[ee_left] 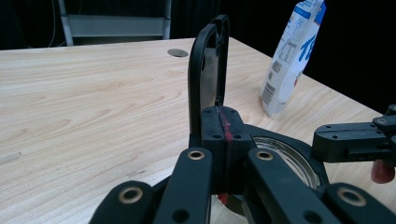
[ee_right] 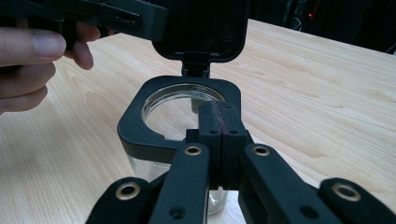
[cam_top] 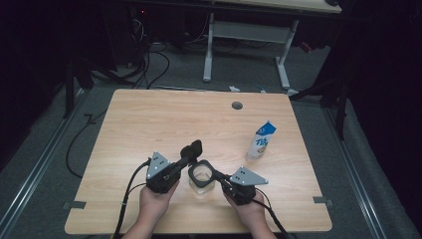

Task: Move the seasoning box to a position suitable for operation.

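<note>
Both pairs of fingers are pressed fully together: the right gripper (ee_right: 218, 135) pinches the black rim of the glass jar (cam_top: 201, 180), while the left gripper (ee_left: 223, 140) clamps the jar's hinged lid (cam_top: 192, 149), which stands raised. Beyond the jar to the right stands a milk carton (cam_top: 261, 141), well apart on the table (cam_top: 149, 119).

Both claws blk w/ brass rivets, grey triangular plates (cam_top: 158, 163), blk cables, red pad seams.
</note>
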The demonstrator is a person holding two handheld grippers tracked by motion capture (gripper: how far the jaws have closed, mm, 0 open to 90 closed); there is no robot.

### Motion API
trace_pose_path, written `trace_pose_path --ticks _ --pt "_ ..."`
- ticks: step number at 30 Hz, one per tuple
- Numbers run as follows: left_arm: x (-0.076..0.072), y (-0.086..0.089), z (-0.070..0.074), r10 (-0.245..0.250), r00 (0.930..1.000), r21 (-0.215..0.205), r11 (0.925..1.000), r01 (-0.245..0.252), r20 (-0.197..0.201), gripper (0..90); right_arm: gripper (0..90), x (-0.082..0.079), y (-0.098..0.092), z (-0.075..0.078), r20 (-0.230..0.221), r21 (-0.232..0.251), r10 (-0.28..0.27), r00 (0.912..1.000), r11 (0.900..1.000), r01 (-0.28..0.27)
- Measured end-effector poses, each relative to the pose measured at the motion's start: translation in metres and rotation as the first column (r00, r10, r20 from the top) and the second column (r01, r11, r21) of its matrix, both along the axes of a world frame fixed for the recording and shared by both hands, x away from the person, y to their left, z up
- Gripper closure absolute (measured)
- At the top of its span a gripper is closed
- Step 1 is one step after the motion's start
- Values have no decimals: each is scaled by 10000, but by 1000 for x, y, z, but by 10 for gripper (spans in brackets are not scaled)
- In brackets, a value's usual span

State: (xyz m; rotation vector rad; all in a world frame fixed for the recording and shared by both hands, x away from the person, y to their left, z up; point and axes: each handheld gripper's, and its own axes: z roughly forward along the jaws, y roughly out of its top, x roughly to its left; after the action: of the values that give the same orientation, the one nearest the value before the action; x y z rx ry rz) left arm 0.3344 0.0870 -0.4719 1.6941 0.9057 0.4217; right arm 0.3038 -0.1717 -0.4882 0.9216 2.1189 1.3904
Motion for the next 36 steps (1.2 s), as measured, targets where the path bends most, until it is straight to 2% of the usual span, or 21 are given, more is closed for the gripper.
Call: trace_pose_path --ticks 12,18,21,23,24,26,29,32,35,36 --pt "4 -1 -3 193 9996 -15 9998 -193 -184 900 900 0 0 0 13 23 92 10000 10000 -92" --pt "-4 4 -5 -138 9999 45 9999 138 -26 894 900 0 1 0 -60 64 56 10000 10000 -56" --pt "-10 21 -11 -90 10000 353 9993 89 9 874 900 -2 -1 3 5 -194 64 10000 9998 -64" --pt "-11 33 -14 -8 9999 459 9989 12 -101 851 900 -3 -7 2 78 -181 -175 9998 9997 177" --pt "-11 45 -19 115 9997 589 9982 -103 -207 823 900 -2 -13 1 42 -164 -371 9993 9992 371" --pt "-10 59 -24 231 9991 771 9968 -204 -351 778 900 2 -25 -2 -120 -201 -829 9965 9964 826" --pt "-11 77 -34 442 9979 980 9944 -395 -467 700 900 10 -44 -10 -356 -432 -1638 9859 9858 1622" --pt "-14 86 -44 421 9974 675 9970 -382 -585 669 900 21 -54 -16 -478 -702 -2252 9731 9726 2216" --pt "-15 87 -46 333 9975 606 9977 -296 -618 666 900 34 -56 -21 -509 -1041 -2729 9607 9581 2667" --pt "-15 87 -45 311 9979 627 9977 -275 -573 665 900 41 -57 -23 -671 -1062 -2882 9552 9540 2804"
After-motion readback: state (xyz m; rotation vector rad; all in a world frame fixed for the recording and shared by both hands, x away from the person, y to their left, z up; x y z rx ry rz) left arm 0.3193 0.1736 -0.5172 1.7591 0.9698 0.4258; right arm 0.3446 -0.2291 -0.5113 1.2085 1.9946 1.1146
